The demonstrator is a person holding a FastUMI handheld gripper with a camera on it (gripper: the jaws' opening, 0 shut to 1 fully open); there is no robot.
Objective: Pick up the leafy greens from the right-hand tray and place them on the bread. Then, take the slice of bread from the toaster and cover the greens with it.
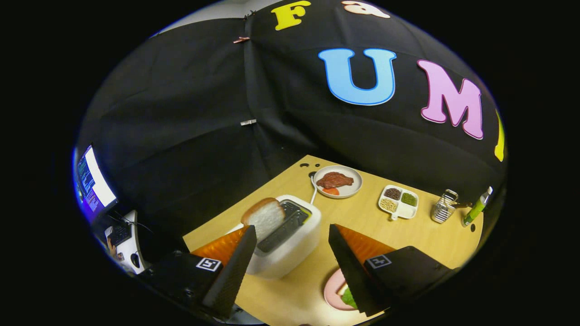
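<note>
My gripper (292, 233) is open and holds nothing, its two black fingers with orange backs spread wide above the wooden table (421, 235). A white toaster (290, 244) stands between and just ahead of the fingers. A slice of bread (263, 217) sticks up tilted from its left slot, close beside the left fingertip (247, 237). Under the right finger (351, 267) lies a pink plate (334, 286); a bit of leafy green (349, 297) on pale bread peeks out beside the finger, the rest hidden.
Beyond the toaster sits a white plate (351, 190) with a brown piece of meat (334, 180) and a red slice. To its right are a divided white dish (398, 202) of beans, a metal grater (443, 207) and a green bottle (476, 208). A monitor and desk stand left of the table.
</note>
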